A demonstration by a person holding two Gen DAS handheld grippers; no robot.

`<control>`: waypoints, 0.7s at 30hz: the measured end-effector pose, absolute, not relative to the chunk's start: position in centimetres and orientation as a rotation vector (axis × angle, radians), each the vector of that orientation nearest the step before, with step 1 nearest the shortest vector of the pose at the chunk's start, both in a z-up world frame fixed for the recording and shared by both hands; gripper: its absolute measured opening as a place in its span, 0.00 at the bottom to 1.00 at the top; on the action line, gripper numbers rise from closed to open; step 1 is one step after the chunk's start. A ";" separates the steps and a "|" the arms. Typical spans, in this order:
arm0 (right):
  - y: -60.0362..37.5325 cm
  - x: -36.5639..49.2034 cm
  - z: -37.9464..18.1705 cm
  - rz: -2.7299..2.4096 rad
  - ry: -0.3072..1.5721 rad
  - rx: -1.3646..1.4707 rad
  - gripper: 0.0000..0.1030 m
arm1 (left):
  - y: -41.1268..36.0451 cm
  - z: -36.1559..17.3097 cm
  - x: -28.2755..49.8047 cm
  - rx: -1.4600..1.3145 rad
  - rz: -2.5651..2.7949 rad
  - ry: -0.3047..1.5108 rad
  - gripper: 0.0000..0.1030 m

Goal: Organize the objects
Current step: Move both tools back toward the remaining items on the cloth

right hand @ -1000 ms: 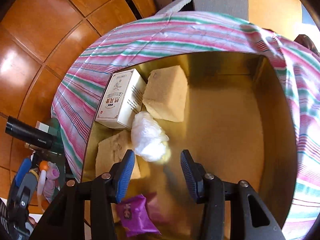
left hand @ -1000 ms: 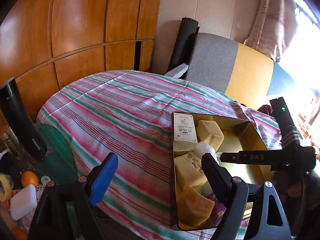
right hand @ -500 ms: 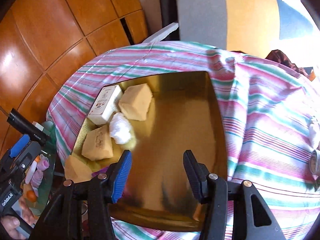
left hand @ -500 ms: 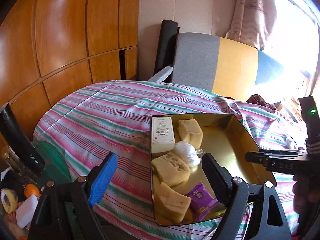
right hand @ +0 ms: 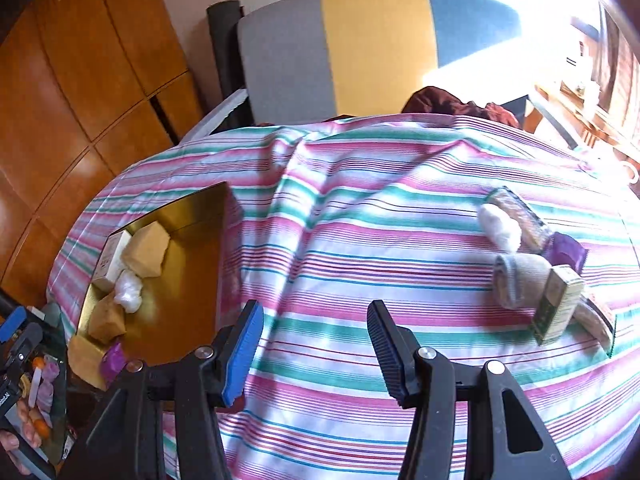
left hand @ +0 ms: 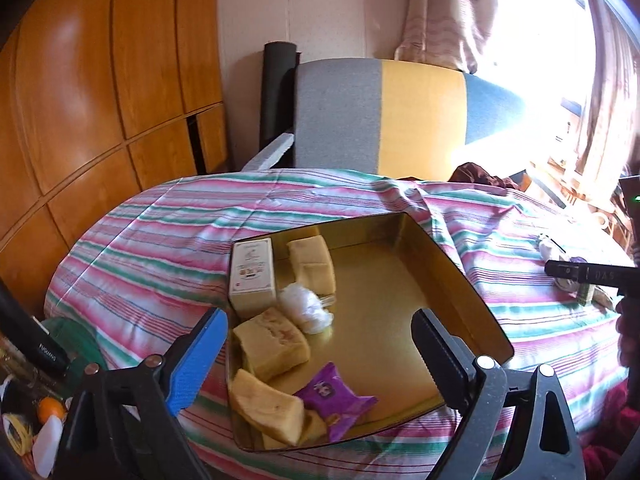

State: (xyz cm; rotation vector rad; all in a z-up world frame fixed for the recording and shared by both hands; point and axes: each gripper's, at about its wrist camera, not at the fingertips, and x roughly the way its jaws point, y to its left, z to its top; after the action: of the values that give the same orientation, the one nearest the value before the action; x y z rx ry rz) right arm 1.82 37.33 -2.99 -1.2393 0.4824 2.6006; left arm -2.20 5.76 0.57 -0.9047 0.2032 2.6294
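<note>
A gold tray (left hand: 448,276) lies on the striped tablecloth (left hand: 160,248). It holds a white box (left hand: 252,272), three yellow blocks (left hand: 272,344), a white wad (left hand: 306,308) and a purple packet (left hand: 334,400). My left gripper (left hand: 316,360) hovers above the tray's near end, its jaws opening with nothing between them. My right gripper (right hand: 314,350) is open over bare cloth, right of the tray (right hand: 200,240). Farther right on the cloth lie a white wad (right hand: 500,226), a rolled grey sock (right hand: 516,280), a green-and-white box (right hand: 558,308) and a purple packet (right hand: 566,252).
A chair (left hand: 380,116) with a grey, yellow and blue back stands behind the table. Wooden panels (left hand: 100,100) line the left wall. A black flask (left hand: 32,344) and small clutter sit low on the left. A bright window (left hand: 560,60) is at the right.
My right gripper has left the tray and swung right over the cloth, toward the loose items. My left gripper has pulled back, so the whole tray shows, and its jaws stand wider.
</note>
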 end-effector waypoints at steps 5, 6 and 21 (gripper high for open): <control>43.8 5.5 -2.3 2.482 0.549 -1.092 0.53 | 8.7 0.9 -1.8 -0.889 2.564 0.260 0.92; 45.3 6.4 -2.1 2.448 0.573 -1.049 0.53 | 9.4 0.9 -1.7 -0.884 2.549 0.269 0.92; 60.1 18.7 -5.5 1.985 1.005 -0.646 0.53 | 22.6 -0.8 -1.4 -0.967 2.241 0.347 0.92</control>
State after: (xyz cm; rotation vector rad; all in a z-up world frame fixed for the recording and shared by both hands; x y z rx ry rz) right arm 18.70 60.12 -5.50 -0.6458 1.0051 1.9852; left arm -1.35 22.61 -0.85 -0.9670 0.3472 2.2413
